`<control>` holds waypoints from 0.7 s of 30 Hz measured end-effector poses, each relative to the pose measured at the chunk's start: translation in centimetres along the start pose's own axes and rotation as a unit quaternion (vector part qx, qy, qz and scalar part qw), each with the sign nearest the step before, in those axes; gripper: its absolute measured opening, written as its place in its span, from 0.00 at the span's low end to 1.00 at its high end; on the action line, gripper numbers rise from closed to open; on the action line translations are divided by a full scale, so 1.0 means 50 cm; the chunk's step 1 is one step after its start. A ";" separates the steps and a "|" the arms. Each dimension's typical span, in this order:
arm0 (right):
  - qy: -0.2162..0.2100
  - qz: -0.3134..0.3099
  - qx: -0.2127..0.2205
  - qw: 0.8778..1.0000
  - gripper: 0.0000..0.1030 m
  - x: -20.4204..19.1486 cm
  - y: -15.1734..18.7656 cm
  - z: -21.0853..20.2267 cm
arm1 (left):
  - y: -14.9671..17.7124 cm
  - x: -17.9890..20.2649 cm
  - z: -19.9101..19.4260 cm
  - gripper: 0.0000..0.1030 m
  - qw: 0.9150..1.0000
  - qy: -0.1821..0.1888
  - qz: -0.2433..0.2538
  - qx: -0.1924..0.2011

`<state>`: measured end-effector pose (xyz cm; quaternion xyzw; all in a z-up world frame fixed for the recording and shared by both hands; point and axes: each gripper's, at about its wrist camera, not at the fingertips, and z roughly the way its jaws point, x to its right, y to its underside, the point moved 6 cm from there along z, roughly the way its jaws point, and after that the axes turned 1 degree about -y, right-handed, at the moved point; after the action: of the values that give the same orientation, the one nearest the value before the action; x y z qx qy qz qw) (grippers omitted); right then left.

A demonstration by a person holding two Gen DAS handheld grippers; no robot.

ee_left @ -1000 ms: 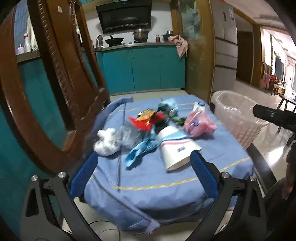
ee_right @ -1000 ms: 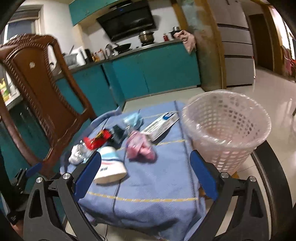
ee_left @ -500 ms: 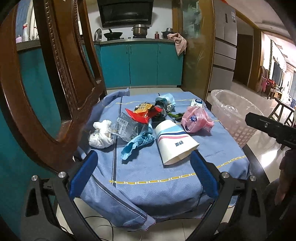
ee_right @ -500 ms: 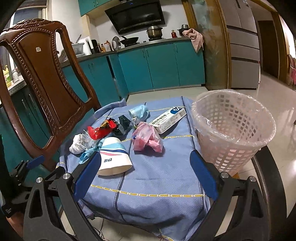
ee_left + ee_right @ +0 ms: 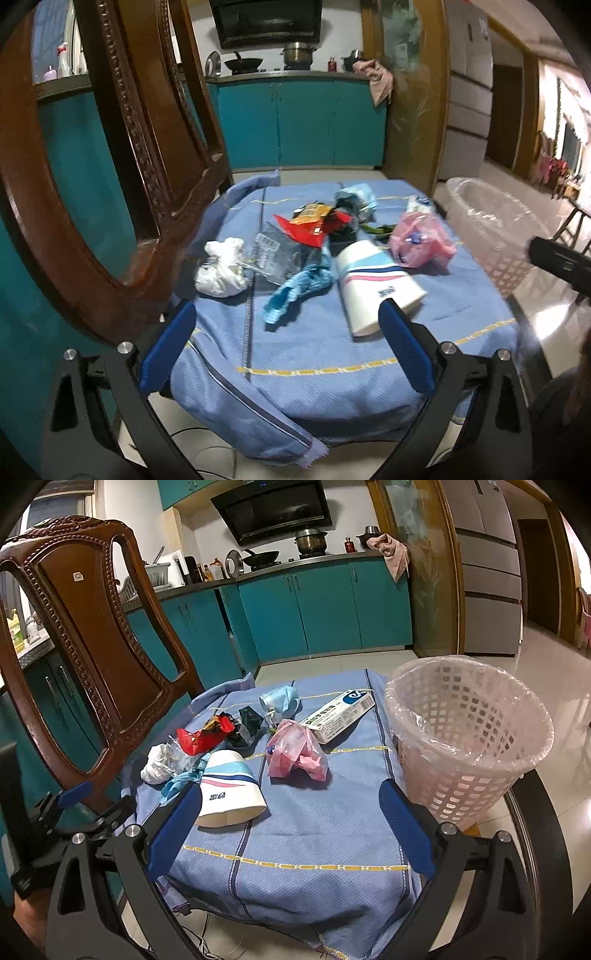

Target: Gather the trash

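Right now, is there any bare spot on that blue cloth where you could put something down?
Yes: the near strip of the blue cloth, between the paper cup and the front edge, is bare, as is the stretch between the pink bag and the basket. The far left is crowded with wrappers beside the chair.

Cloth (image 5: 314, 834): blue, with yellow dashed lines and dark stripes. Paper cup (image 5: 231, 794): white, banded blue and pink. Wrapper (image 5: 201, 736): red. Plastic bag (image 5: 295, 755): pink. Tissue (image 5: 221, 267): white. Basket (image 5: 469, 738): pale pink lattice. Gripper pads (image 5: 177, 821): blue. Cabinets (image 5: 325, 609): teal.
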<state>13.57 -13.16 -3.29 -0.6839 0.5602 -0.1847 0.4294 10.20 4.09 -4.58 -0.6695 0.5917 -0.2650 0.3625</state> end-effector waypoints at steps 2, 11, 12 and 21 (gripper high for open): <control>-0.001 -0.001 -0.004 1.000 0.92 0.000 0.001 0.002 | -0.009 -0.006 0.018 0.85 1.000 -0.012 0.001 -0.008; -0.001 0.001 -0.008 1.000 0.92 -0.001 0.004 0.006 | -0.065 -0.007 0.133 0.74 0.999 -0.010 0.023 -0.041; -0.001 0.001 -0.009 1.000 0.92 -0.001 0.004 0.006 | -0.069 -0.008 0.143 0.73 0.999 -0.011 0.025 -0.043; 0.009 0.001 -0.019 1.000 0.92 0.010 0.005 0.020 | -0.095 -0.001 0.231 0.54 0.996 0.011 0.043 -0.075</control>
<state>14.30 -13.22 -4.18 -0.6894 0.5682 -0.1800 0.4117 22.11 6.29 -7.68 -0.6660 0.6419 -0.2114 0.3157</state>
